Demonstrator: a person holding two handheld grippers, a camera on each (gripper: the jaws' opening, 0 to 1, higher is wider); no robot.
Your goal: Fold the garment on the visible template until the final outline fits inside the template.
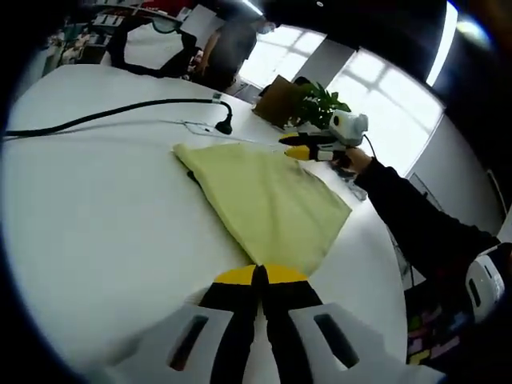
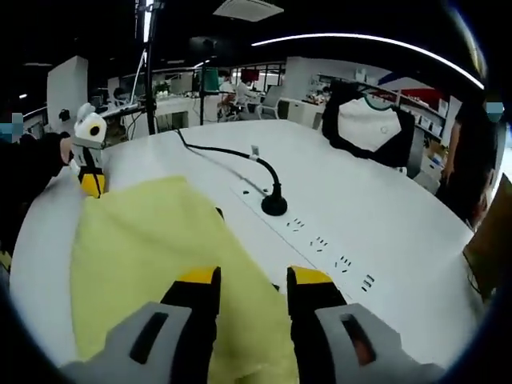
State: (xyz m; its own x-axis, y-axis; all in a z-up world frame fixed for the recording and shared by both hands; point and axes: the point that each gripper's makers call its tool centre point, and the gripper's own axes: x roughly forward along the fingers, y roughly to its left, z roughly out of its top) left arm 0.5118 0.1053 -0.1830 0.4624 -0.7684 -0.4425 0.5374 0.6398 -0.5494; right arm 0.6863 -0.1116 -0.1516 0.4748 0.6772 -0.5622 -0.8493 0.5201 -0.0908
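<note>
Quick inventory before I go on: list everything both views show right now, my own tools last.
Folded cloth garment: one, pale yellow, middle of table.
Round table: one, white, under the garment.
Black cable with round base: one, on table beyond the garment.
Black-and-white garment: one, far table edge.
Potted plant: one, green, beside a brown cardboard box.
Left tool: black with yellow tips, jaws together at the garment's near edge.
Right tool: black with yellow tips, jaws apart over the yellow garment.
Sleeve: dark, behind right tool.
</note>
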